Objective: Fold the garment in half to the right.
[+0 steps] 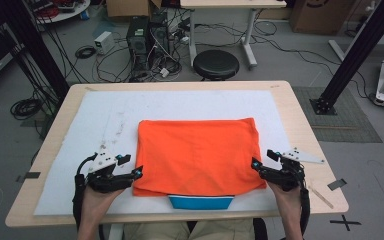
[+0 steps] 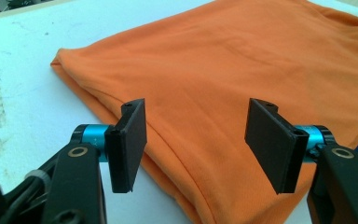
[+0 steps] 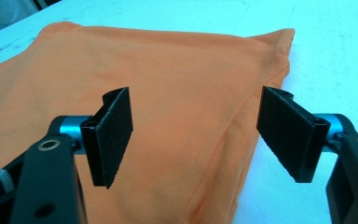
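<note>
Flanking the folded orange shirt (image 1: 197,155), left gripper (image 1: 133,168), right gripper (image 1: 261,160), fingers spread.

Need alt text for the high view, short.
A folded orange garment lies flat on a white mat covering a wooden table, with a blue edge poking out at its near side. A person's left claw and right claw, both open, sit at its near corners.

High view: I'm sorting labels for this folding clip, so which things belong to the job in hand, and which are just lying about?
Part of the job:
orange garment, folded flat
left hand-held gripper, open at its left edge
right hand-held gripper, open at its right edge
white mat beneath

Just lying about:
black stool
computer towers
floor cables
wooden stick
</note>
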